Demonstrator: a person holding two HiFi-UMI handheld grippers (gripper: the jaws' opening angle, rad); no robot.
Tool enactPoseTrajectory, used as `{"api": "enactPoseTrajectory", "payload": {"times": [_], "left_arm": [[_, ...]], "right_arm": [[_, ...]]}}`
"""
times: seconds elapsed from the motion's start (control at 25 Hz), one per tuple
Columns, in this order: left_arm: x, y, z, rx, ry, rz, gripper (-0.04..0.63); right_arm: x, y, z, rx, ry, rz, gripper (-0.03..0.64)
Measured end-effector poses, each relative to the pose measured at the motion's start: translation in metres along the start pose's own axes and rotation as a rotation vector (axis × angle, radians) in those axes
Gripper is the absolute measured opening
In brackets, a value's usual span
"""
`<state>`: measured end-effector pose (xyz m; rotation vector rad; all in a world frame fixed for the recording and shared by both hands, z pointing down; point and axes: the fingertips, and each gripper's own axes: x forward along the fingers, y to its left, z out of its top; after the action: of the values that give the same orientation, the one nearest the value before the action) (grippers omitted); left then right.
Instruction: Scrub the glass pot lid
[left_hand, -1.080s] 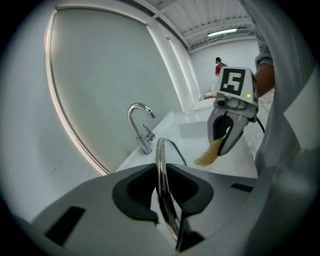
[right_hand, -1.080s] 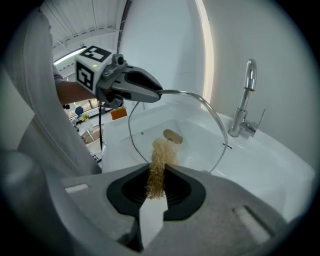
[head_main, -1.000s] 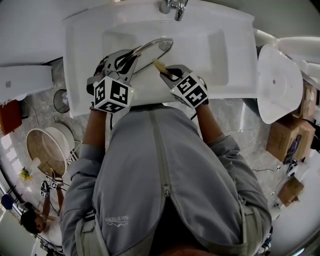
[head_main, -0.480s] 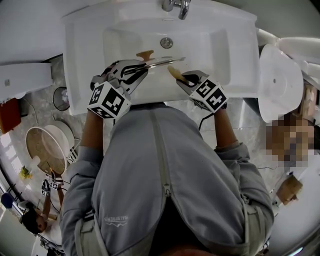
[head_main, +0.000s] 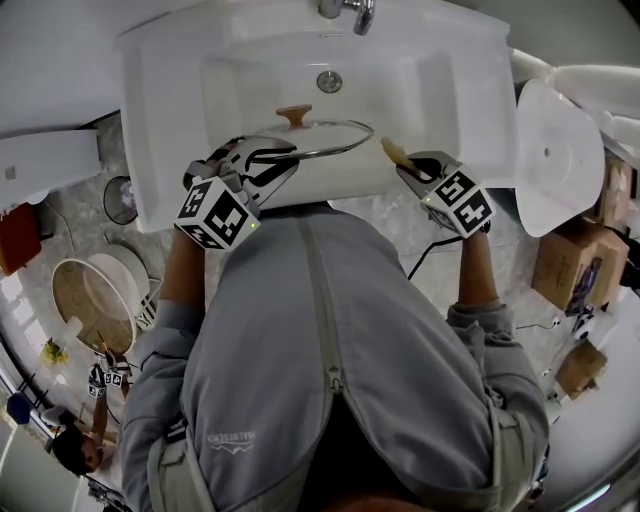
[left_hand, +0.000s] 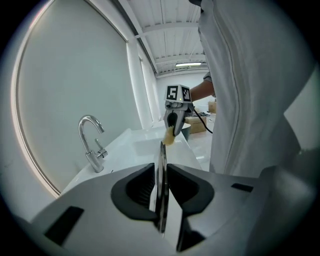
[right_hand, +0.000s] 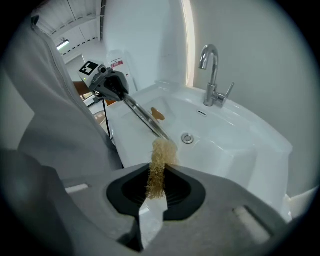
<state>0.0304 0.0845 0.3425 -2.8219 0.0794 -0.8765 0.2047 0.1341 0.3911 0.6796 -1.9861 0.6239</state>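
Left tongs (head_main: 272, 160) clamp the rim of the glass pot lid (head_main: 325, 140); the jaws have just eased slightly apart yet press it edge-on. The lid hangs tilted above the white sink (head_main: 445, 95), with its wooden knob (head_main: 294, 115) toward the tap (head_main: 350, 12). Right tongs (head_main: 412, 168) are closed on a tan fibrous scrubber (head_main: 392, 151), probably loofah, just beside the lid's rim and apparently not touching it.
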Motion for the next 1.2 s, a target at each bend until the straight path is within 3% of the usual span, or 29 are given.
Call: {"api": "enactPoseTrajectory", "payload": {"times": [0.2, 0.44, 0.64, 1.2], "left_arm": [[0.013, -0.015, -0.017, 0.05, 0.057, -0.019, 0.078], [0.027, -0.023, -0.054, 0.113, 0.167, -0.014, 0.083], [0.04, -0.028, -0.078, 0.08, 0.217, -0.039, 0.083], [0.069, -0.05, -0.118, 0.085, 0.327, -0.102, 0.08]], "right_arm": [[-0.008, -0.008, 0.006, 0.019, -0.036, -0.045, 0.048], [0.002, 0.007, 0.022, -0.019, -0.063, -0.027, 0.048], [0.006, 0.019, 0.026, -0.023, -0.061, -0.003, 0.048], [0.016, 0.027, 0.025, -0.032, -0.049, 0.028, 0.048]]}}
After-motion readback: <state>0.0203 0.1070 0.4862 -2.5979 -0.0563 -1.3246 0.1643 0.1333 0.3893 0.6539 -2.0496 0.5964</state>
